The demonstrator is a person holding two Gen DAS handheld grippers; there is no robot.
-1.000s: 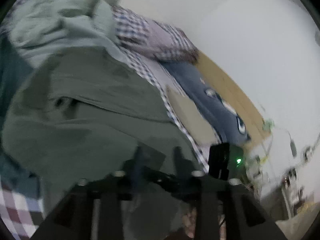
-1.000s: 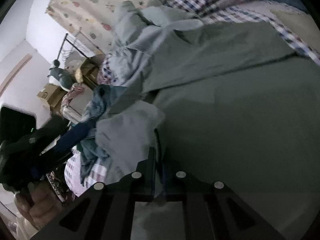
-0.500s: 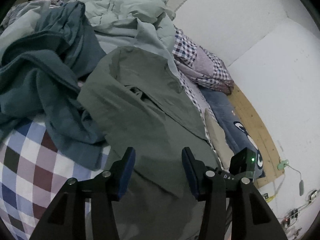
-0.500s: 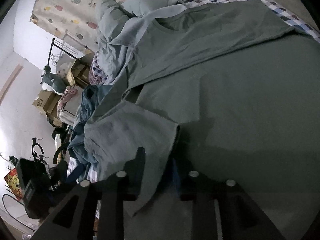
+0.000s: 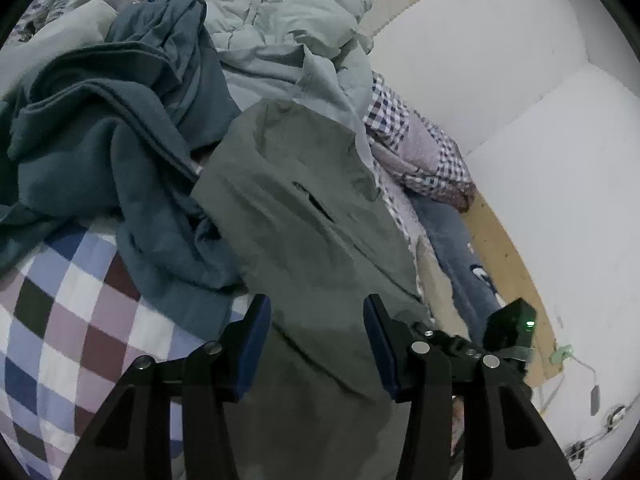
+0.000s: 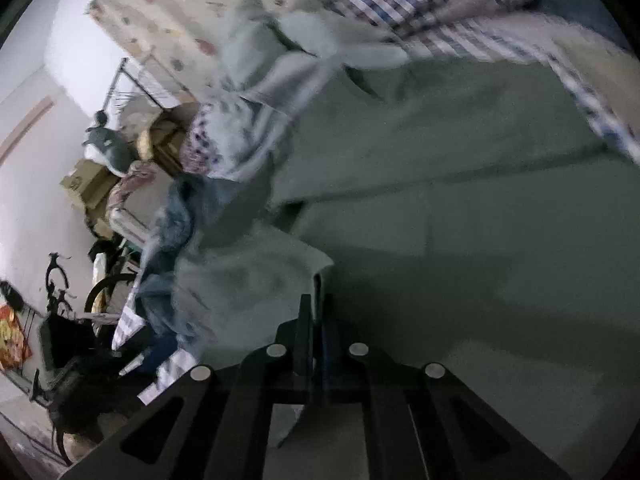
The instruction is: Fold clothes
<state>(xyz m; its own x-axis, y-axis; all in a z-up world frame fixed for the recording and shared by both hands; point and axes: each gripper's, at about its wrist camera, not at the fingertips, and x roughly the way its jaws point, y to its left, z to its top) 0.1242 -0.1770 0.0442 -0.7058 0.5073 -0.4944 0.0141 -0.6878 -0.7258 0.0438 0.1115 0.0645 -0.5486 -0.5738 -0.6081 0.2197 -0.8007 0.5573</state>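
My left hand-held gripper [image 5: 316, 336] hangs wide, blue pads [image 5: 254, 344] apart and nothing between them, above the green shirt [image 5: 304, 216] spread on the bed. A teal garment [image 5: 120, 140] heaps on the checked quilt [image 5: 60, 320] just beside it. My right hand-held gripper [image 6: 316, 320] is pinched narrow on a shirt [image 6: 460, 240] edge. I read no brand, label or writing anywhere; right view blurred.

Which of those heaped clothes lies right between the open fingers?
The olive-green garment, spread flat under the left gripper. The dark teal garment and pale mint garment are bunched up farther off.
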